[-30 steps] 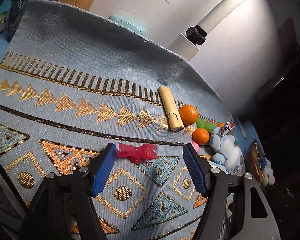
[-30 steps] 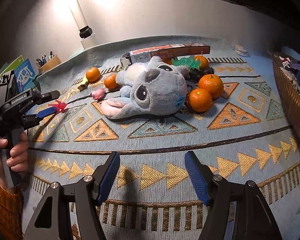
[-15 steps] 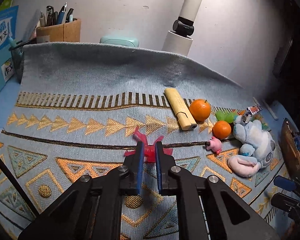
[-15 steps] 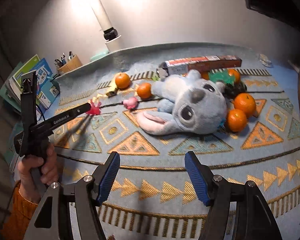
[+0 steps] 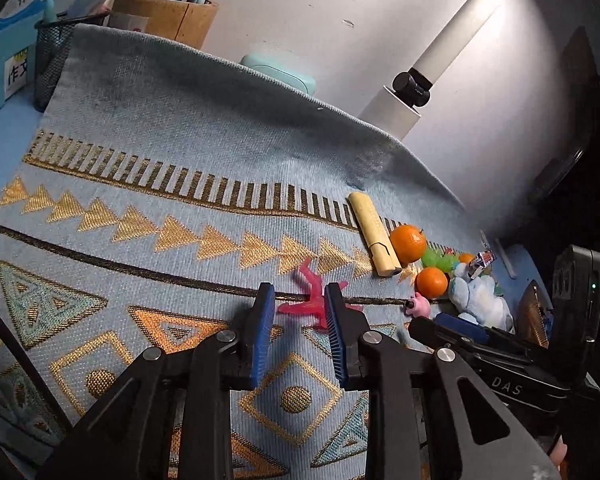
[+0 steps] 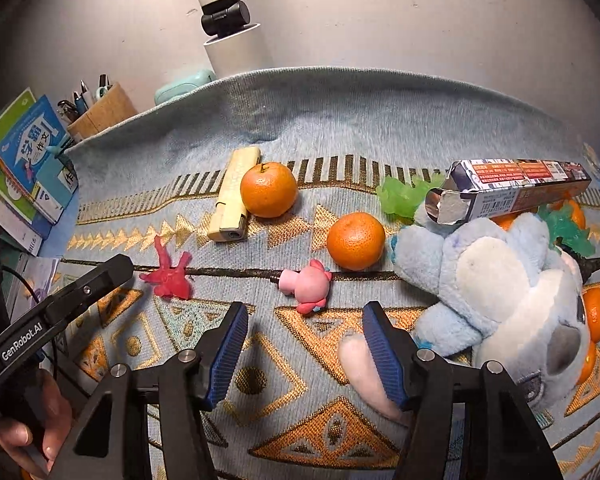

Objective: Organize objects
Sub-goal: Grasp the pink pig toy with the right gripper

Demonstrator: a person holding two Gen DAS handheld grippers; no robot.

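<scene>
Found left tongs (image 5: 299, 292) parted to a narrow gap, gripping nothing, tips low over the woven mat (image 5: 180, 152). Located red toy figure (image 5: 314, 300) lying on the mat right at those tips, partly between the blue pads; cannot tell whether it touches the right pad.

Found right tongs (image 6: 305, 310) spread wide and empty, above the mat, with a pink toy figure (image 6: 308, 286) lying just ahead of the gap.

Noted far mat edge turned up against the wall, left edge ending on blue bench (image 5: 0, 140). Observed unbroken patterned mat from the red toy out to that left edge. Recorded crowding rightward: pale yellow oblong case (image 6: 232, 196) touching a mandarin (image 6: 269, 189), second mandarin (image 6: 355, 241) near the pink figure, green jelly toy (image 6: 404, 198), blue plush toy (image 6: 500, 300) just beside the right pad, long carton (image 6: 520, 188) resting over the plush.

Read "GenRobot.AI" on the left tongs' arm, "DAS" on the right tongs' body. Read "作文" on the blue books (image 6: 32, 152) beside the pen holder (image 6: 100, 114). Saw red label panels and barcode on the carton; print too small to read
</scene>
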